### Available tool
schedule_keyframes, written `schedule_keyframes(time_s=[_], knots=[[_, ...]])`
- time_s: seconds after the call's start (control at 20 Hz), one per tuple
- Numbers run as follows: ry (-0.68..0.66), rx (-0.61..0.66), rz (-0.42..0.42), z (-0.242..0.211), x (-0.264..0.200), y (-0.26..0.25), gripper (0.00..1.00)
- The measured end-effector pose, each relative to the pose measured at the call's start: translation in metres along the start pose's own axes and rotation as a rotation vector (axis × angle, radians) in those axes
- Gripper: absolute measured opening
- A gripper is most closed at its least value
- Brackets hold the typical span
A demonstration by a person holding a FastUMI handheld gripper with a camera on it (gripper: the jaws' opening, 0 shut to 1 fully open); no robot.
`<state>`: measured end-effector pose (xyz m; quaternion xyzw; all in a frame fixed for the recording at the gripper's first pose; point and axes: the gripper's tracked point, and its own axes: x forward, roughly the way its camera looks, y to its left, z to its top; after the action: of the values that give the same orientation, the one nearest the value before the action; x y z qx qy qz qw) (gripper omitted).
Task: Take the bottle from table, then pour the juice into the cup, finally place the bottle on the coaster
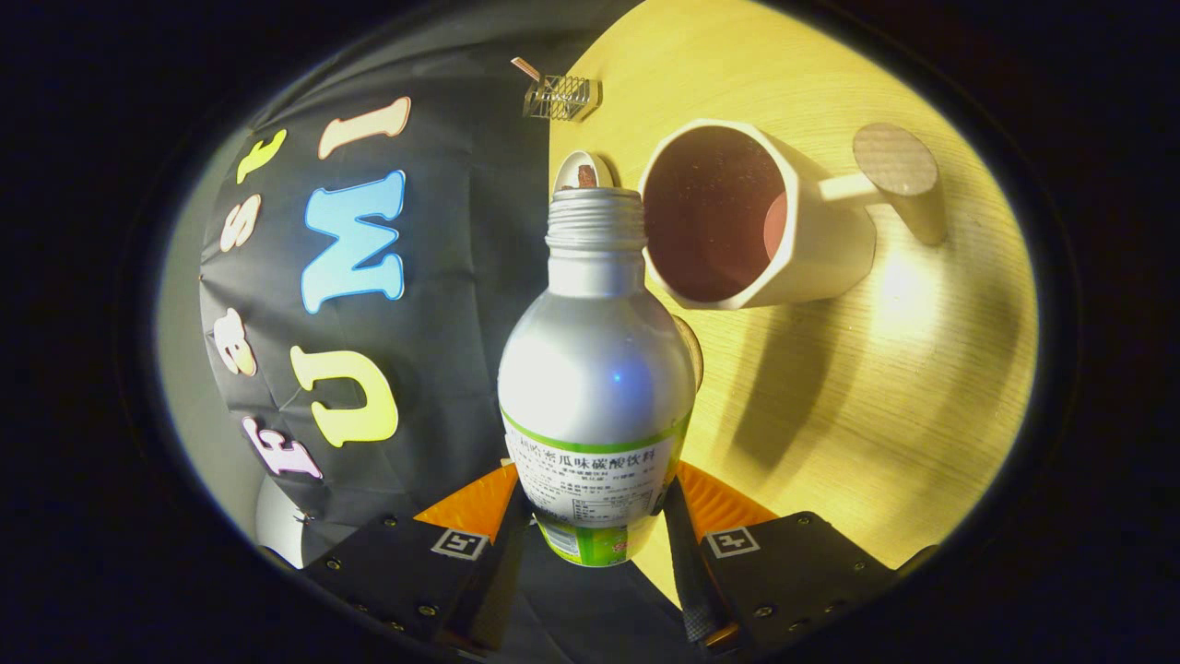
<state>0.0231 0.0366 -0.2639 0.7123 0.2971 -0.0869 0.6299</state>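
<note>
A silver bottle point(595, 369) with a green and white label sits between my fingers point(475, 505), which press on its lower body from both sides; the gripper point(590, 507) is shut on it. The bottle's threaded neck is uncapped and tipped over sideways relative to the wooden table point(885, 387). Its mouth lies just beside the rim of a white cup point(811, 258) with a dark reddish inside. No liquid shows leaving the mouth. A round brownish disc point(894, 159) lies by the cup's handle; I cannot tell if it is the coaster.
A small white round piece point(584, 171) with something brown in it sits just beyond the bottle's mouth. A small wire-mesh holder point(562, 97) stands farther off near the table's back edge. A round edge point(693, 355) peeks out behind the bottle's shoulder.
</note>
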Motion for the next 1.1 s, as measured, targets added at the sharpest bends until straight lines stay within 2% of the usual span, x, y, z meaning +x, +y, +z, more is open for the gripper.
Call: schedule_keyframes(time_s=[0.5, 1.1], knots=[[0.058, 0.118, 0.009, -0.015, 0.004, 0.011, 0.71], [0.070, 0.236, -0.004, -0.010, 0.008, 0.017, 0.71]])
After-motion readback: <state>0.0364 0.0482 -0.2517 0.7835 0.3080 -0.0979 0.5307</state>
